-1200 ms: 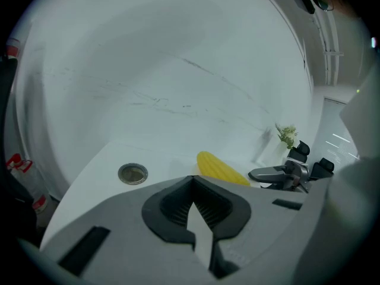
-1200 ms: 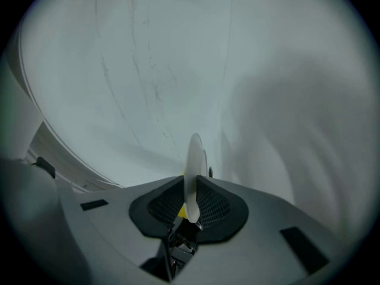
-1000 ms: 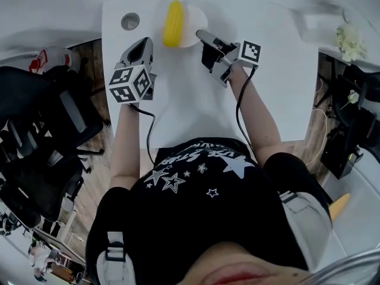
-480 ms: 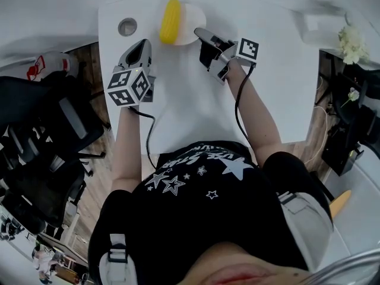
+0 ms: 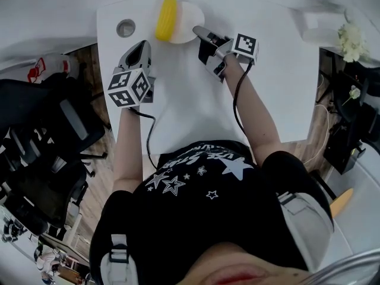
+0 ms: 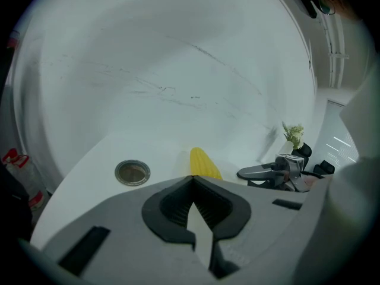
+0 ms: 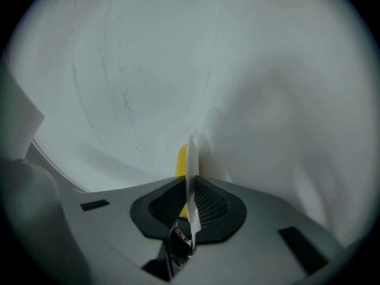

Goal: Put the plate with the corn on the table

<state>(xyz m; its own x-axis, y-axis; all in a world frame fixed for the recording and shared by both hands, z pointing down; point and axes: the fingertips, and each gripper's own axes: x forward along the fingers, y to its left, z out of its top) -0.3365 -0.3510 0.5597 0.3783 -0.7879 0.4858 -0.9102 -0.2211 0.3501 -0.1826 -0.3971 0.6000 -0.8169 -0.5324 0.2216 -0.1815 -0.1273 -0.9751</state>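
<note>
The plate point(image 5: 187, 19) rim is gripped by the right tool point(image 5: 199, 33), jaws just closing, corn point(image 5: 165, 18) beyond; left tool point(image 6: 191, 181) is closed, empty.

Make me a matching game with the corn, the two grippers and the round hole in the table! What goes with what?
Things:
1. corn
2. right gripper
3. left gripper
4. round hole

Places and states:
A. shut, holding nothing
B. yellow, lying on the plate
C. clamped on the plate's rim
D. set in the white table, on the left gripper's side of the plate

Pairs: 1-B, 2-C, 3-A, 4-D.

The right gripper's jaws have just been closing, with the plate's rim between them.
</note>
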